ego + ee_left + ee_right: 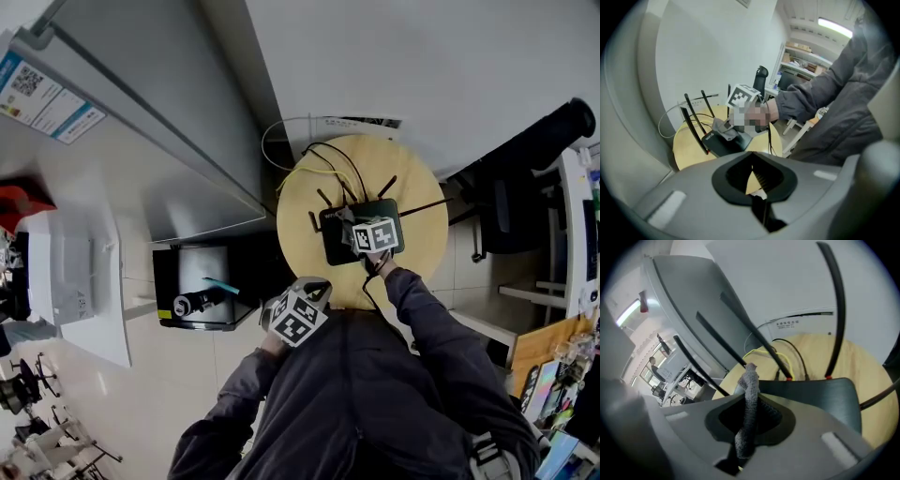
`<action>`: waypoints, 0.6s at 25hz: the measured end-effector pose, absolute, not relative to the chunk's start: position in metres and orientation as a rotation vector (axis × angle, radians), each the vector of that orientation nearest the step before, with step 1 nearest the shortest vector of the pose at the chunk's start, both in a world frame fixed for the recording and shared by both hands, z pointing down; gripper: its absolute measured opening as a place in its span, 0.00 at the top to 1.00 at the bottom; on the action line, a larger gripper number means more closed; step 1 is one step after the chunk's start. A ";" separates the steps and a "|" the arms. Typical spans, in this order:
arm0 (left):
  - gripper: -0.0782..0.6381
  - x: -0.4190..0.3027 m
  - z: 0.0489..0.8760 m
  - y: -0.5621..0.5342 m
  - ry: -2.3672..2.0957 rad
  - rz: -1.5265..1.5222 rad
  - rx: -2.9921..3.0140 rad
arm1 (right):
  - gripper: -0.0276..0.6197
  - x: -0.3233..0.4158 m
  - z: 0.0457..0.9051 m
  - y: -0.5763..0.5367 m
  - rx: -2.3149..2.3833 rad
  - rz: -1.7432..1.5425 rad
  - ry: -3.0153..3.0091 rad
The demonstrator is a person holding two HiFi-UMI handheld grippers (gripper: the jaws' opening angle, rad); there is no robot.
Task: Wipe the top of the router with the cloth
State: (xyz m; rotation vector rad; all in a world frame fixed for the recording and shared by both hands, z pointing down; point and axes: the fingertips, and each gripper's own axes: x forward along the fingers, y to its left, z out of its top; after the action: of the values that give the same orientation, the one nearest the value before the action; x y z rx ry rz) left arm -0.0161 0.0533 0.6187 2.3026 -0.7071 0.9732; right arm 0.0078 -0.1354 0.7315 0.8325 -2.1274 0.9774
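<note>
A black router (361,234) with several thin antennas lies on a round wooden table (309,202). My right gripper (354,225) sits low over the router's top, shut on a grey cloth (750,413) that sticks up between its jaws. In the right gripper view the router's dark top (820,397) lies just ahead. My left gripper (314,289) hovers at the table's near left edge, apart from the router, shut with nothing in it. From the left gripper view I see the router (717,143), the cloth (723,126) bunched on it, and the right gripper's marker cube (743,96).
Yellow and black cables (319,164) loop from the router's back toward a white power strip (356,122) by the wall. A black box (197,286) holding a tool stands on the floor left of the table. A black chair (525,178) is at the right.
</note>
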 end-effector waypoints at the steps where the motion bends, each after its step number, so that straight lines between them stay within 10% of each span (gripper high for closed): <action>1: 0.89 -0.017 0.618 0.054 -0.708 0.974 2.305 | 0.91 -0.002 0.733 -0.129 0.809 0.969 -2.129; 15: 0.89 -0.036 0.618 0.068 -0.719 0.961 2.300 | 0.91 -0.029 0.757 -0.105 0.745 0.882 -2.058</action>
State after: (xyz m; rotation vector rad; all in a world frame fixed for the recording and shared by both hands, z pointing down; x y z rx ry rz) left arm -0.0362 0.0676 0.6175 2.2999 -0.7185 0.9612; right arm -0.0285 -0.1053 0.7566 0.7449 -2.0583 0.8816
